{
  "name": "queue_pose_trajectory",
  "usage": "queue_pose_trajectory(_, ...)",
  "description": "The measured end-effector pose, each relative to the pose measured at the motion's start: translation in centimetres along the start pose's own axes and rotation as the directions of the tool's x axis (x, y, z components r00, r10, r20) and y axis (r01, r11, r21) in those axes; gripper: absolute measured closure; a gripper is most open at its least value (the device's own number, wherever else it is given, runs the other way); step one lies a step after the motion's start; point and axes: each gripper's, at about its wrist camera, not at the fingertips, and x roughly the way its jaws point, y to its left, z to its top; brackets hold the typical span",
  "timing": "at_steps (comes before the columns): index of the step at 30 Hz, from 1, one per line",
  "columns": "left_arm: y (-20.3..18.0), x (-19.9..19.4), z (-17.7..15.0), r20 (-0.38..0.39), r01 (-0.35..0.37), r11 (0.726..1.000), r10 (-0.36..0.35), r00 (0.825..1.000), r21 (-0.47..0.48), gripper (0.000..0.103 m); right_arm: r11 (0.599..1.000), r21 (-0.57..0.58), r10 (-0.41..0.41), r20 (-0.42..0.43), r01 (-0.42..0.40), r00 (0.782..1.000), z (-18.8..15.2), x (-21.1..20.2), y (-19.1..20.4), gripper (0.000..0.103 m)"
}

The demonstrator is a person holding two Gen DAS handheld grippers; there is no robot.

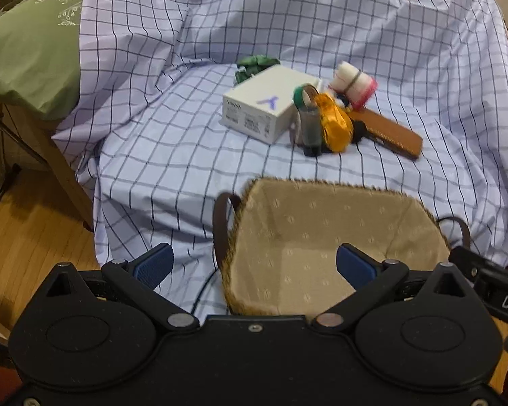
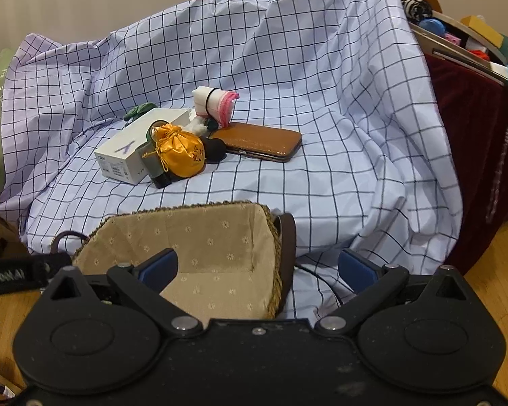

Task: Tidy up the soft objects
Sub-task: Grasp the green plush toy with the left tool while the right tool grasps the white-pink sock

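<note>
A big pale blue cloth with dark check lines [image 1: 321, 34] is spread over the worktop and bunched up at the back. Near the front edge sits a woven basket with a tan flowery lining and brown loop handles [image 1: 321, 203], and it has nothing in it. The left gripper [image 1: 254, 264] hangs over the basket's left side, with its jaws wide open and holding nothing. The right gripper [image 2: 259, 267] hangs over the basket's right side, and its jaws are wide open and bare too. Behind the basket there is a little pile of things. A shiny orange drawstring pouch [image 2: 181, 155] leans on a white cardboard box with a purple mark [image 2: 135, 150]. A grey-green pouch with a green band [image 1: 310, 125] is squeezed between the two. A crumpled green cloth [image 1: 254, 64] peeks out from behind the box. A rolled white and pink cloth tied with a black band [image 2: 213, 103] stands at the back, just beside a flat brown leather case [image 2: 260, 140]. Something small and black [image 2: 215, 150] lies between the orange pouch and the case.
</note>
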Motion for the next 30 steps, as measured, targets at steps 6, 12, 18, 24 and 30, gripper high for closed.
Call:
queue_pose_trajectory(6, 1.2, 1.9, 3.7, 0.015, -0.011, 0.999, 0.012, 1.000, -0.042, 0.004, 1.000, 0.007, 0.009, 0.020, -0.010, 1.000, 3.3, 2.2, 0.5, 0.004)
queue_pose_trajectory(12, 1.3, 4.4, 7.3, 0.045, -0.038, 0.999, 0.038, 0.998, -0.001, 0.004, 1.000, 0.009, 0.016, 0.046, -0.017, 0.999, 7.3, 5.0, 1.3, 0.003)
queue_pose_trajectory(18, 2.0, 7.7, 10.9, 0.019, 0.008, 1.000, -0.008, 1.000, -0.016, 0.005, 0.998, 0.042, 0.050, 0.080, -0.054, 0.995, 11.6, 8.4, 1.9, 0.002)
queue_pose_trajectory(24, 2.2, 10.3, 13.9, 0.049, -0.005, 1.000, 0.005, 0.999, -0.003, 0.005, 0.993, 0.088, 0.075, 0.084, -0.082, 0.994, 15.6, 12.8, 2.9, 0.002)
queue_pose_trajectory(30, 2.7, 12.7, 16.5, 0.061, -0.005, 1.000, 0.006, 0.998, -0.008, 0.005, 0.991, 0.097, 0.086, 0.108, -0.097, 0.990, 18.6, 17.1, 4.8, 0.001)
